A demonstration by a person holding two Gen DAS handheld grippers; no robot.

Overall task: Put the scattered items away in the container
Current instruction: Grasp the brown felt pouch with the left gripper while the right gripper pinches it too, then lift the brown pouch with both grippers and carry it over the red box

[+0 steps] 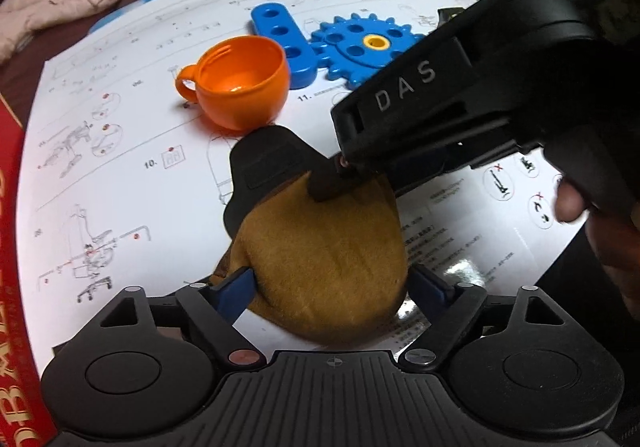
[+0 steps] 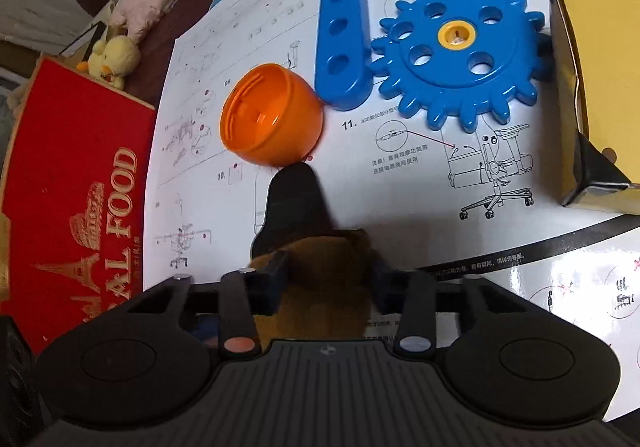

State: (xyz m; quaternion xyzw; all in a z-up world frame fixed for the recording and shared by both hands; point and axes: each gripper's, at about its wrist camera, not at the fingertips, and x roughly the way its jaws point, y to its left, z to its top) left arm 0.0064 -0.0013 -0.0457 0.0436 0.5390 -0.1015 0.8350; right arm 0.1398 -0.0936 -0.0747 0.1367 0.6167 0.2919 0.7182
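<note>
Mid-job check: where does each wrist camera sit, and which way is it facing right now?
Left wrist: on the left claw, tilted steeply down at the brown soft item between its jaws; the right claw and the person's finger show at right.
Right wrist: on the right claw, angled down over the same item; only its own jaws show.
Shared: that item, orange cup, blue gear.

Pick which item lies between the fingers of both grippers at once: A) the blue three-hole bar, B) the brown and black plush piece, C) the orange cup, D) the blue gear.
B: the brown and black plush piece sits inside the left gripper, and the right gripper closes on it too.
</note>
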